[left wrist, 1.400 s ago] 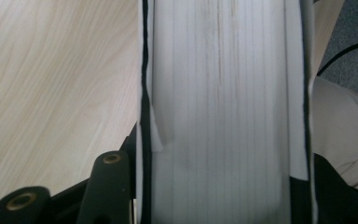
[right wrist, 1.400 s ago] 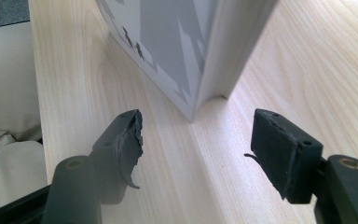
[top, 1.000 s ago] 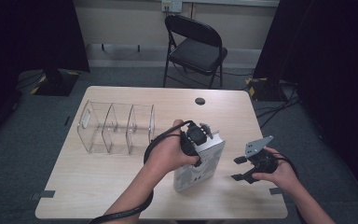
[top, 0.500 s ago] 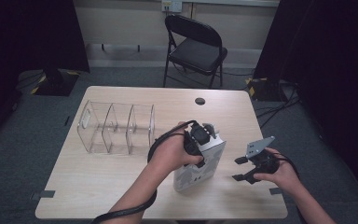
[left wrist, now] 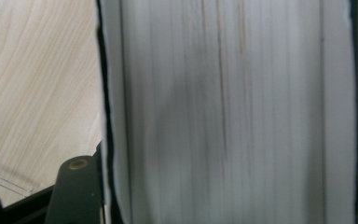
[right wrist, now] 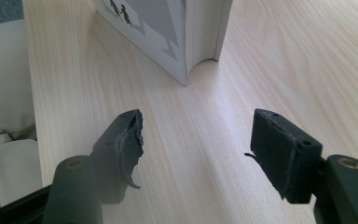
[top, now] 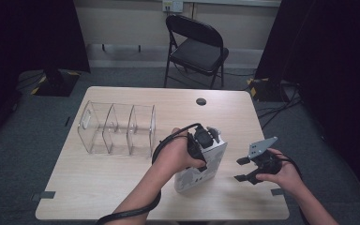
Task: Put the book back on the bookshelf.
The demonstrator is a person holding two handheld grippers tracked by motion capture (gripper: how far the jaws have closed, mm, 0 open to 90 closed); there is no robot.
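Book [top: 201,164]: a thick white hardback, standing tilted on the near-right part of the table [top: 98,187]; its page edge faces up toward the left gripper; the cover, seen in the right gripper view [right wrist: 158,28], carries grey tree shapes and small dark figures.
Left gripper [top: 200,140]: clamped over the book's top edge, jaws closed on the block of pages; in its own view the pages [left wrist: 233,112] run between the two jaws, with bare wood at the left.
Right gripper [top: 244,168]: to the right of the book, near but apart from it; jaws wide, holding nothing; in its own view [right wrist: 196,140] it hangs low over the table, aimed at the book's lower corner.
Rack [top: 117,127]: a clear divider with three slots, on the far-left part of the table, well apart from the book; slots look empty.
Step in hand: probably lifting the book to carry it left to a slot.
Risk, slip: the book looks heavy for a grip at one edge; it may swing or slide out of the jaws once off the table.
Risk, pages: the covers may splay if the grip catches pages alone.
Risk, rack: the rack looks light; a tilted book striking a divider could push it.
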